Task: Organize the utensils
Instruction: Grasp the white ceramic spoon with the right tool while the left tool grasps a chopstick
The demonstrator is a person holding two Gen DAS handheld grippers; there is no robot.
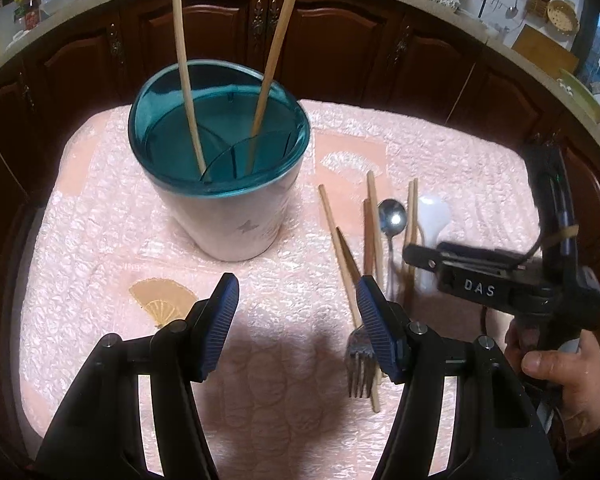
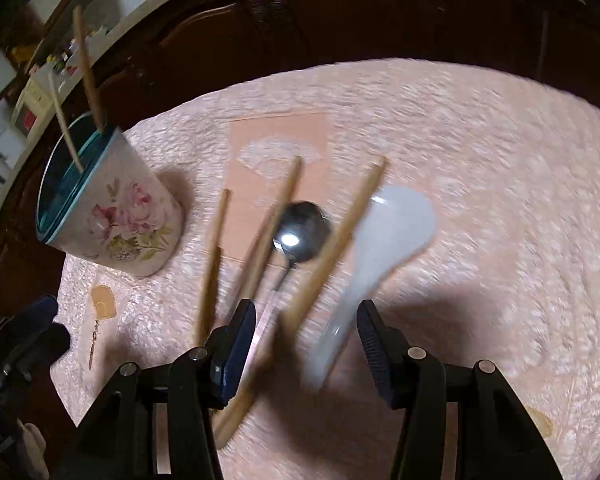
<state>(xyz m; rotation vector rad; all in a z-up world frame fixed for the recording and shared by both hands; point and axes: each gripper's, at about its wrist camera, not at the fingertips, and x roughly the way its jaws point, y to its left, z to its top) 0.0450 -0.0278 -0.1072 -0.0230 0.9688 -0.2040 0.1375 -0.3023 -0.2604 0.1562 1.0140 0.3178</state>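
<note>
My left hand-held gripper [image 1: 298,312] wide open, nothing in it, over pink cloth [image 1: 284,360]. My right hand-held gripper [image 2: 306,340] open too, holds nothing; white spoon [image 2: 380,240] handle and one chopstick [image 2: 332,240] lie between its fingers. Metal spoon [image 2: 302,230], more chopsticks beside them on worktop. Fork [image 1: 360,364] near left gripper. Cup [image 1: 236,208] holds two chopsticks [image 1: 186,92].

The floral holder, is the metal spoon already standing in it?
No, the metal spoon lies on the tablecloth; only two chopsticks stand in the holder.
</note>
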